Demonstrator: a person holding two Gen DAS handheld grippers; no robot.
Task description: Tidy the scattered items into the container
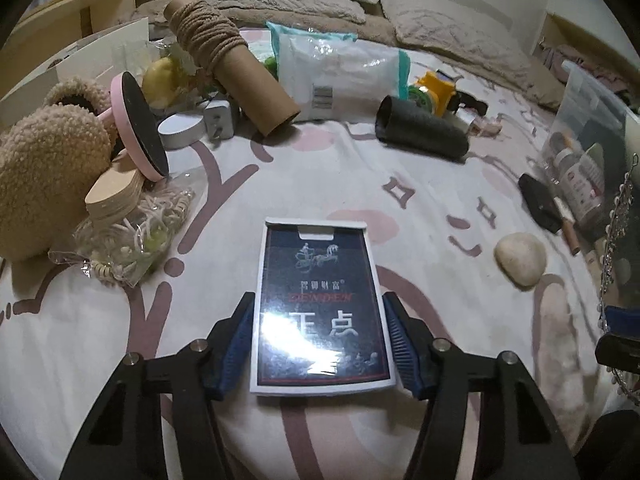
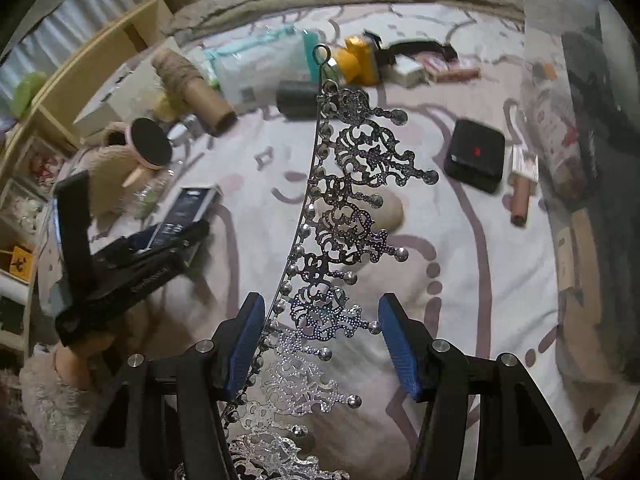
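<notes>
The left hand-held gripper (image 1: 320, 344) points forward, its two blue-padded fingers pressed against both sides of a card box (image 1: 320, 312). The right hand-held gripper (image 2: 320, 344) holds a silver tiara (image 2: 340, 216) between parted fingers, touching only its left pad.

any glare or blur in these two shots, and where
Left wrist view: white glare streaks the lower face of the card box in the left gripper; the clear bin at the right edge is smeared. Right wrist view: the tiara between the right gripper's fingers is sharp, the clutter behind is motion-blurred; both are fisheye-bent with dark corners.
</notes>
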